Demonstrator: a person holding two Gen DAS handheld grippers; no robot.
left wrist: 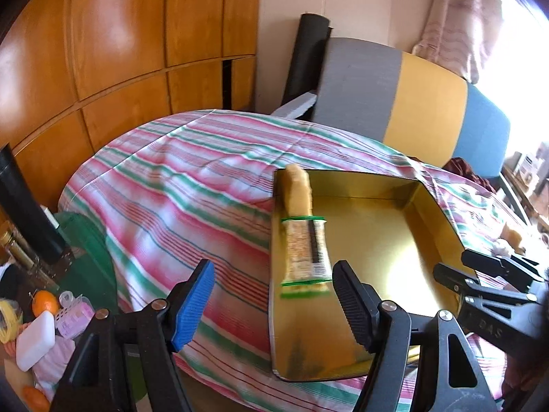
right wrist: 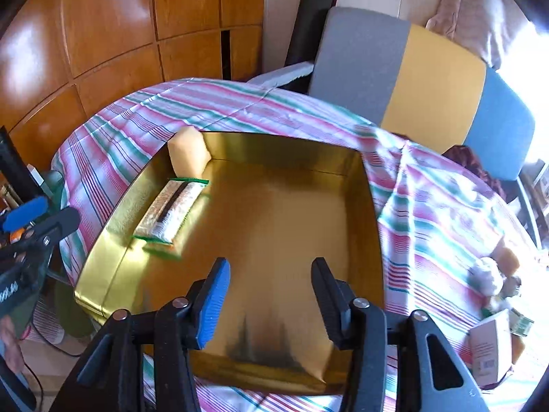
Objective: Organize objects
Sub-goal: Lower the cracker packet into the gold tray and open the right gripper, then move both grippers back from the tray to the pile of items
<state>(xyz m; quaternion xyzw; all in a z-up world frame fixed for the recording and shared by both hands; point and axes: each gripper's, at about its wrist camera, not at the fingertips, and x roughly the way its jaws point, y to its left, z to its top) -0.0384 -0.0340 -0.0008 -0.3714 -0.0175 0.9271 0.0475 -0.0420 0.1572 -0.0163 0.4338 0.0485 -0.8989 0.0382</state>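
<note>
Gold metal tray [right wrist: 363, 206], shallow and rectangular, was recorded on a striped cloth [right wrist: 116, 144] covering the counter. One wrapped snack bar [right wrist: 171, 211] was found inside it against the left wall, its long axis running along that wall toward the far corner, with a pale block [right wrist: 187, 154] standing upright at its far end. The right gripper [right wrist: 271, 304] was held over the tray's near middle, jaws parted with nothing between them; the bar lay ahead and to its left, apart from it. The left gripper [left wrist: 274, 305] was held at the tray's left edge, jaws wide and nothing gripped, and was judged the nearer to the bar. Further loose items, among them a small carton [right wrist: 489, 350], were noted on the cloth to the right, closer to the right gripper, presumably awaiting collection.
</note>
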